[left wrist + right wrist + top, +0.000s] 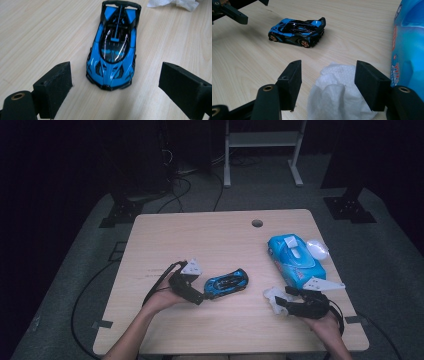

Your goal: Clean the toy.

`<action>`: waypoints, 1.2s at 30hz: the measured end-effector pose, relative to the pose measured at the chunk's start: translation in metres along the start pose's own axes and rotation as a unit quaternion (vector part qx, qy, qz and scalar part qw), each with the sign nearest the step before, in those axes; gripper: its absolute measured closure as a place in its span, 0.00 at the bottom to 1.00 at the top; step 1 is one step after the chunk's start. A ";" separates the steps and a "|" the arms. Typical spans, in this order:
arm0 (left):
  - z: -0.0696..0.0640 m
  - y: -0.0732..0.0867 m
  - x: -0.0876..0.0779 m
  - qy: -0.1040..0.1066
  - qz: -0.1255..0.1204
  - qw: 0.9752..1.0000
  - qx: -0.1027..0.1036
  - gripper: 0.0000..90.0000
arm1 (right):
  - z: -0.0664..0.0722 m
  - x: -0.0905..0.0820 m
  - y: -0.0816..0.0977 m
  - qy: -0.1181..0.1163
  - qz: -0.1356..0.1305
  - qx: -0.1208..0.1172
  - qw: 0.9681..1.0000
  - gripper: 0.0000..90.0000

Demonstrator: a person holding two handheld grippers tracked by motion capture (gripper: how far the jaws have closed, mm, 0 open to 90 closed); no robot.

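Observation:
A blue and black toy car (226,283) stands on the wooden table (210,240), left of the middle. My left gripper (201,296) is at the car's left end, open. In the left gripper view the car (113,47) points its nose at me, and the nose sits just between the tips of the open left gripper (116,75), touching neither pad. Over a crumpled white tissue (332,95), my right gripper (328,67) stands open, and the tissue lies between its jaws with a gap on the left side. From above, that tissue (272,295) is at the right gripper (279,304).
A blue wipes pack (295,260) lies at the table's right side, just beyond my right hand, with a small clear white object (317,248) beside it. A cable hole (257,223) is near the far edge. The pack (409,50) is close on the right of the right gripper.

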State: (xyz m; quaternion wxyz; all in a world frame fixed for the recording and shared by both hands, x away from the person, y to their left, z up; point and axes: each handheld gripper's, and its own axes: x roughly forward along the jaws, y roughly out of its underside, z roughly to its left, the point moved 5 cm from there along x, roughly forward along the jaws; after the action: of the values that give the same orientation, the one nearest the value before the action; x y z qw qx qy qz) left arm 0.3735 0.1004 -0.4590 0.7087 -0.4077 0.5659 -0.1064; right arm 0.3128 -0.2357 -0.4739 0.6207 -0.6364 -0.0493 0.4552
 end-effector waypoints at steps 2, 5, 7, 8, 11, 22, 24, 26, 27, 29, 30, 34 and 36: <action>-0.001 0.004 -0.002 0.002 -0.005 1.000 -0.005 0.12 | 0.000 -0.001 0.000 0.000 0.000 0.001 1.000 0.42; -0.004 0.008 -0.004 0.003 -0.008 1.000 -0.006 0.12 | 0.000 -0.001 0.001 0.001 -0.001 -0.001 1.000 0.42; -0.005 0.010 -0.006 0.001 -0.009 1.000 -0.005 0.11 | 0.000 -0.002 0.001 0.000 -0.001 0.002 1.000 0.42; -0.005 0.012 -0.007 0.001 -0.011 1.000 -0.007 0.11 | 0.000 -0.003 0.001 0.000 0.000 0.002 1.000 0.42; -0.005 0.015 -0.009 -0.003 -0.014 1.000 -0.011 0.11 | 0.000 -0.005 0.002 0.001 -0.001 0.003 1.000 0.42; -0.008 0.031 -0.015 -0.010 -0.031 0.999 -0.033 0.11 | -0.001 -0.008 0.006 0.001 -0.001 0.007 1.000 0.42; -0.008 0.034 -0.015 -0.009 -0.030 0.999 -0.035 0.11 | -0.001 -0.009 0.006 0.001 -0.001 0.007 1.000 0.42; -0.008 0.037 -0.015 -0.012 -0.025 0.999 -0.031 0.11 | -0.001 -0.009 0.007 0.001 -0.003 0.007 1.000 0.42; -0.009 0.038 -0.015 -0.013 -0.026 0.999 -0.033 0.11 | -0.001 -0.010 0.007 0.001 -0.003 0.008 1.000 0.42; -0.009 0.041 -0.014 -0.015 -0.023 0.999 -0.033 0.11 | -0.002 -0.010 0.007 0.001 -0.004 0.009 1.000 0.42; -0.009 0.043 -0.014 -0.017 -0.021 0.999 -0.035 0.11 | -0.002 -0.011 0.008 0.001 -0.005 0.010 1.000 0.42; -0.012 0.048 -0.013 -0.016 -0.023 0.999 -0.037 0.10 | -0.002 -0.012 0.009 0.001 -0.006 0.011 1.000 0.42; -0.015 0.051 -0.014 -0.014 -0.021 0.999 -0.036 0.10 | -0.002 -0.014 0.009 0.001 -0.011 0.011 1.000 0.42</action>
State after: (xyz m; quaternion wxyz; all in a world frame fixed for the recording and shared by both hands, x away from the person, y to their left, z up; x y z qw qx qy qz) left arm 0.3400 0.1352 -0.4853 0.6990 -0.4460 0.5508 -0.0952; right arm 0.3007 -0.2481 -0.4745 0.6328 -0.6294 -0.0509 0.4481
